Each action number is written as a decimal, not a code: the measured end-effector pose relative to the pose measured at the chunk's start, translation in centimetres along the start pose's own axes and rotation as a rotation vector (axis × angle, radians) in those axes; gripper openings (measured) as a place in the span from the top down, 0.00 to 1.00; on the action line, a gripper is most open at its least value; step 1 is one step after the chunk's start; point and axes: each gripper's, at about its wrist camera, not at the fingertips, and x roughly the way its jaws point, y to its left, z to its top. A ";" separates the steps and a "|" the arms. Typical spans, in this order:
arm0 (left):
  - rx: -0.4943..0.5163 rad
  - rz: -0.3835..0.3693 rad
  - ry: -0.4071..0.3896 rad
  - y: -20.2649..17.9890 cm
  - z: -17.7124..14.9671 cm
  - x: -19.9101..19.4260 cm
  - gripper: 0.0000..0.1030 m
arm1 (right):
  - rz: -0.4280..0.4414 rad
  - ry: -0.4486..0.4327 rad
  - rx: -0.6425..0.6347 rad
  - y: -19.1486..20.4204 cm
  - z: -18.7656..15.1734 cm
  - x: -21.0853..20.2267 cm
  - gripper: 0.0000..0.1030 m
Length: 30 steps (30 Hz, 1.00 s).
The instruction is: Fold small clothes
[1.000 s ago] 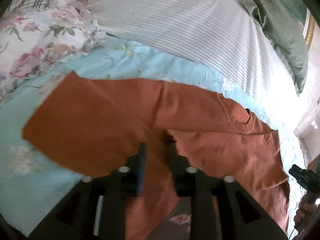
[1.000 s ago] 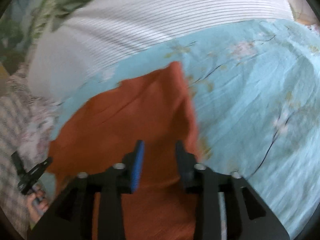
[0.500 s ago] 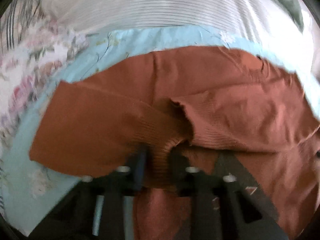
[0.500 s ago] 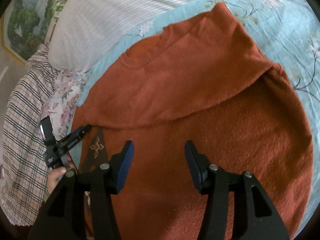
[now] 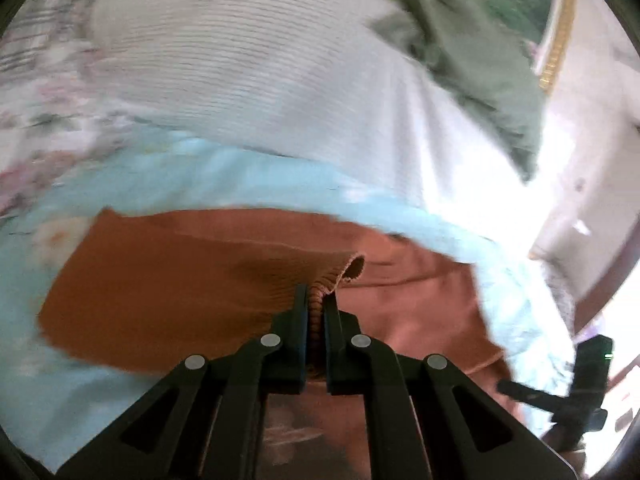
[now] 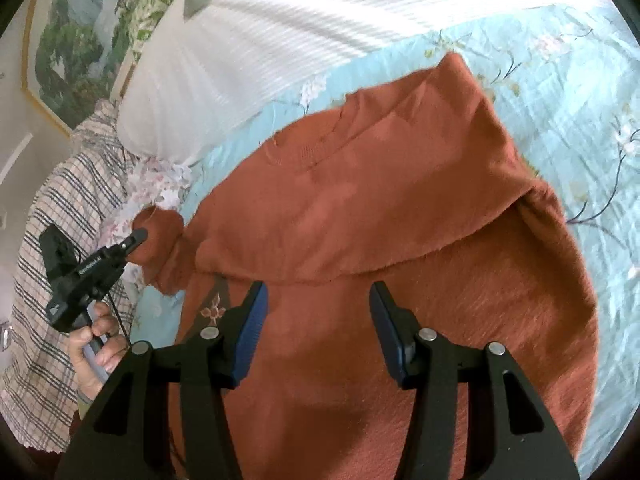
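Since half a second ago your left gripper (image 5: 316, 312) has clenched on the ribbed cuff (image 5: 320, 280) of the sweater (image 6: 400, 220) and lifted the sleeve off the body, so the cuff now stands pinched between its fingers. You hold it there, I judge, to carry that sleeve across the chest for the next fold. Your right gripper (image 6: 318, 320) hangs released, fingers wide apart, just above the lower half of the sweater, gripping nothing; it seems ready to pin or smooth.

In the right wrist view the sweater lies flat on the blue floral bedsheet (image 6: 560, 92), beside the white striped pillow (image 6: 280, 40). Its long axis runs from hem at 6 o'clock to collar (image 6: 304, 148) at about 11 o'clock, neck pointing toward the pillow, with one sleeve already folded across.
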 end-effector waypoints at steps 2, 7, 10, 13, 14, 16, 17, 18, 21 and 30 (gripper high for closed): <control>0.031 -0.052 0.023 -3.4 -0.1 2.4 0.96 | -0.005 -0.016 0.018 -0.8 0.4 -0.5 0.47; 0.078 -0.113 0.101 -9.6 -2.0 8.6 0.96 | -0.017 -0.045 0.069 -2.8 1.1 -1.7 0.47; 0.089 -0.126 0.146 -11.8 -3.4 12.2 0.96 | -0.031 -0.062 0.089 -3.8 1.4 -2.3 0.47; 0.102 -0.121 0.203 -12.3 -4.6 14.8 0.93 | -0.030 -0.062 0.114 -4.7 1.7 -2.1 0.47; 0.108 -0.134 0.230 -12.3 -5.1 15.5 0.89 | -0.026 -0.056 0.122 -4.8 2.0 -1.9 0.47; 0.124 -0.133 0.255 -11.9 -5.9 15.4 0.74 | -0.016 -0.040 0.126 -4.8 2.3 -1.2 0.47; 0.134 -0.121 0.254 -11.6 -6.3 14.9 0.60 | -0.011 -0.033 0.126 -4.7 2.5 -0.8 0.47; 0.141 -0.103 0.249 -11.2 -6.7 14.4 0.54 | -0.006 -0.024 0.125 -4.5 2.6 -0.3 0.47; 0.134 -0.064 0.207 -9.0 -7.1 11.2 0.42 | 0.008 0.008 0.112 -3.5 3.0 1.5 0.47; -0.045 0.276 0.067 3.3 -8.3 1.4 0.25 | -0.013 0.132 0.019 -0.2 4.1 9.8 0.47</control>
